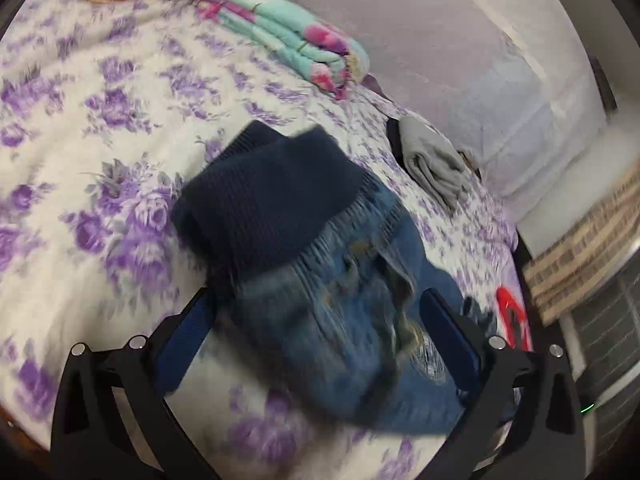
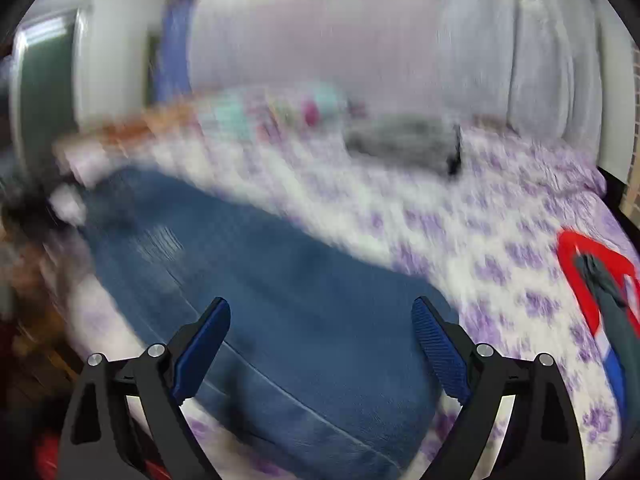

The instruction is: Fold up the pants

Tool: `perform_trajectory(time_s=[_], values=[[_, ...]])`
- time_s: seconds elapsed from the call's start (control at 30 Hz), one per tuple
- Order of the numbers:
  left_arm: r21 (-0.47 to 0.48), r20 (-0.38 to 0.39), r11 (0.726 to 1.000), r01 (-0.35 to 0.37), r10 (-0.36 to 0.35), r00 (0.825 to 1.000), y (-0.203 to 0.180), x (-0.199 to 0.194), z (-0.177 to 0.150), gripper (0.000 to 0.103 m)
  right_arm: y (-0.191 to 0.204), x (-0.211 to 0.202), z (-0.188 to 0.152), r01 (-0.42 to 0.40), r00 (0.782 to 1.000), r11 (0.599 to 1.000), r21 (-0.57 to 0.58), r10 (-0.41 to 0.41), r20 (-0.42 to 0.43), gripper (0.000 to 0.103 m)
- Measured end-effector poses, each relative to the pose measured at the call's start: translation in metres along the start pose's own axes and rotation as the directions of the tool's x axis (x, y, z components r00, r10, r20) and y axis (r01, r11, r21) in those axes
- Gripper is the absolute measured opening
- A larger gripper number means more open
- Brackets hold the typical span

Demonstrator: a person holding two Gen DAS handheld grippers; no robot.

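Both jaws stand apart: our left gripper (image 1: 316, 320) straddles the jeans (image 1: 340, 320) without pinching them, our right gripper (image 2: 320, 344) hangs above them. They lie near the bedspread's (image 1: 80, 128) front edge; blur smears their waistband, and a red item (image 2: 580, 276) is cut off.

place: home bedroom | evidence: floral bedsheet (image 1: 100, 92) (purple roses), folded quilt (image 1: 288, 36), probably pillows (image 1: 500, 92)

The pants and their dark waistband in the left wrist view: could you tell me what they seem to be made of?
The pants look like blue denim: faded, matt, with worn pale patches. The waistband looks like navy rib knit, given its fine parallel ridges. Blur leaves the fibre open.
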State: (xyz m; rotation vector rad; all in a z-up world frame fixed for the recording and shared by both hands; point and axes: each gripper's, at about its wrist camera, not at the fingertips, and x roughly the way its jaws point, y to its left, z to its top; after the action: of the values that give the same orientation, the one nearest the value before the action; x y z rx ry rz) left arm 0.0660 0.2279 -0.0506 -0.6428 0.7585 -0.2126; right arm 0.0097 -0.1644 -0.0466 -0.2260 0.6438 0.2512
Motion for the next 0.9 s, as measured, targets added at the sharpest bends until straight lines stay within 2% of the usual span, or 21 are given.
perform_trajectory(time_s=[0.03,0.07,0.1,0.13,0.2,0.3,0.4,0.5,0.57,0.63,0.67,0.7,0.8,0.9], values=[[0.011,0.014,1.000,-0.016,0.016,1.000,-0.002,0.003,0.002,0.099,0.002,0.008,-0.005,0.010,1.000,1.000,-0.020,-0.010,-0.012,0.095],[0.024,0.017,0.999,-0.031,0.031,0.999,-0.004,0.006,0.002,0.099,0.004,0.005,-0.008,0.017,0.999,1.000,-0.025,-0.016,0.033,0.095],[0.036,0.018,0.998,-0.050,0.049,0.999,-0.007,0.008,0.000,0.099,0.004,0.001,-0.008,0.017,0.999,1.000,-0.019,-0.016,0.038,0.095],[0.058,0.028,0.996,-0.072,0.070,0.997,-0.011,0.009,-0.003,0.099,0.002,-0.003,-0.006,0.006,0.999,1.000,-0.014,-0.005,0.040,0.095],[0.096,0.040,0.991,-0.097,0.094,0.995,-0.014,0.010,-0.010,0.099,-0.007,-0.017,-0.003,-0.029,0.995,1.000,0.002,0.029,0.099,0.095],[0.130,0.068,0.982,-0.140,0.132,0.989,-0.018,0.010,-0.016,0.099,-0.033,-0.037,0.002,0.002,0.986,0.998,0.057,-0.012,0.168,0.096],[0.101,0.075,0.977,-0.188,0.181,0.981,-0.022,0.018,-0.007,0.099,-0.056,-0.029,0.000,0.032,0.991,0.995,0.099,-0.044,0.125,0.096],[0.087,0.097,0.979,-0.184,0.175,0.980,-0.020,0.026,0.001,0.099,-0.059,0.005,-0.017,0.043,0.999,0.995,0.089,-0.043,-0.003,0.097],[0.084,0.135,0.977,-0.195,0.183,0.974,-0.022,0.024,-0.001,0.093,-0.066,0.002,-0.022,0.011,0.999,0.991,0.137,-0.017,0.040,0.099],[0.099,0.173,0.964,-0.245,0.226,0.959,-0.026,0.018,-0.004,0.074,-0.074,-0.002,-0.023,-0.035,0.998,0.985,0.171,0.025,0.064,0.099],[0.104,0.192,0.960,-0.259,0.236,0.953,-0.029,0.013,-0.004,0.070,-0.080,-0.008,-0.024,-0.041,0.994,0.981,0.189,0.021,0.103,0.099],[0.104,0.199,0.960,-0.258,0.234,0.952,-0.030,0.009,-0.002,0.058,-0.086,-0.016,-0.024,-0.025,0.990,0.978,0.205,-0.005,0.144,0.099],[0.126,0.210,0.956,-0.266,0.236,0.949,-0.043,-0.005,0.002,0.049,-0.104,-0.030,-0.023,0.005,0.981,0.973,0.230,-0.049,0.189,0.099],[0.210,0.278,0.916,-0.343,0.281,0.919,-0.075,-0.013,-0.001,0.039,-0.118,-0.025,-0.028,0.039,0.983,0.970,0.242,-0.081,0.167,0.099]])
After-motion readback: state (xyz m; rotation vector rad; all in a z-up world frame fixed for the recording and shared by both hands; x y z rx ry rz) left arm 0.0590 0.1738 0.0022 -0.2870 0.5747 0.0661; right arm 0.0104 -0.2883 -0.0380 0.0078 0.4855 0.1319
